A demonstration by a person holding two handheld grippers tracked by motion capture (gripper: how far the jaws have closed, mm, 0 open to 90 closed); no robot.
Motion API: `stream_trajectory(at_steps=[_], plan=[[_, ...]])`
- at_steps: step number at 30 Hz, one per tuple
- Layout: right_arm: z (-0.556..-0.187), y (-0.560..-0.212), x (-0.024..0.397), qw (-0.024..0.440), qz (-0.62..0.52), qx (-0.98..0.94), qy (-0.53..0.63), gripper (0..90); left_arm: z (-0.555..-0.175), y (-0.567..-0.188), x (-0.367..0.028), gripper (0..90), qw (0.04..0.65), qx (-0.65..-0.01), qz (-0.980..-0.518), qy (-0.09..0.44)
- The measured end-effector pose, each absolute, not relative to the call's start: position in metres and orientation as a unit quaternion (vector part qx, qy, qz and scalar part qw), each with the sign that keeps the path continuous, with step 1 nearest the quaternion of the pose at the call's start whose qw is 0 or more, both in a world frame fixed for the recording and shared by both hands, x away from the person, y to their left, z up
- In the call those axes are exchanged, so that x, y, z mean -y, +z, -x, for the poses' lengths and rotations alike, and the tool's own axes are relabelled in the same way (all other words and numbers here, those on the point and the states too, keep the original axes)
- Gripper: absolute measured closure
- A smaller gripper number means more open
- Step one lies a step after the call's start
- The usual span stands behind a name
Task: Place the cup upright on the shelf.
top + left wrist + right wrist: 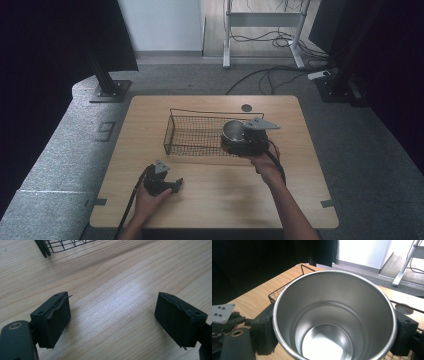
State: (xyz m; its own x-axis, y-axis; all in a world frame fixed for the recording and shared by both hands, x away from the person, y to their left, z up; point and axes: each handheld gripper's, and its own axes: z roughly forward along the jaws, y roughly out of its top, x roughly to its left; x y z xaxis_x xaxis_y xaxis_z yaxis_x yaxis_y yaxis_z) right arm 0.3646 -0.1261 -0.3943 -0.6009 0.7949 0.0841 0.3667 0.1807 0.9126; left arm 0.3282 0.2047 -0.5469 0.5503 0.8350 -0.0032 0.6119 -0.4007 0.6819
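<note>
A shiny steel cup (231, 128) is upright and empty, held at the right end of a black wire basket (192, 134) in the middle of the table. My right gripper (235, 137) is shut on the cup. In the right gripper view the cup (334, 302) sits between the black pads (265, 336), with the basket (277, 293) behind it. My left gripper (175, 185) rests low at the table's front left, open. In the left gripper view the left gripper (112, 320) has its jaws wide apart over bare wood, and a basket corner (60, 246) shows at the top.
The wooden table (300, 190) has a round cable hole (246, 107) near its far edge. Black stands (107, 87) flank the table on the grey carpet. A desk frame with loose cables (270, 45) stands behind.
</note>
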Motion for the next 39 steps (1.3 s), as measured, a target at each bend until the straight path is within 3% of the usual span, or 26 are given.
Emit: stream_trajectory(at_steps=[39], plan=[[-0.413, -0.387, 0.116, 0.221, -0.398, -0.733, 0.505, 15.8, -0.328, -0.547, -0.205, 13.3, 0.324, -0.442, -0.819, 0.172]])
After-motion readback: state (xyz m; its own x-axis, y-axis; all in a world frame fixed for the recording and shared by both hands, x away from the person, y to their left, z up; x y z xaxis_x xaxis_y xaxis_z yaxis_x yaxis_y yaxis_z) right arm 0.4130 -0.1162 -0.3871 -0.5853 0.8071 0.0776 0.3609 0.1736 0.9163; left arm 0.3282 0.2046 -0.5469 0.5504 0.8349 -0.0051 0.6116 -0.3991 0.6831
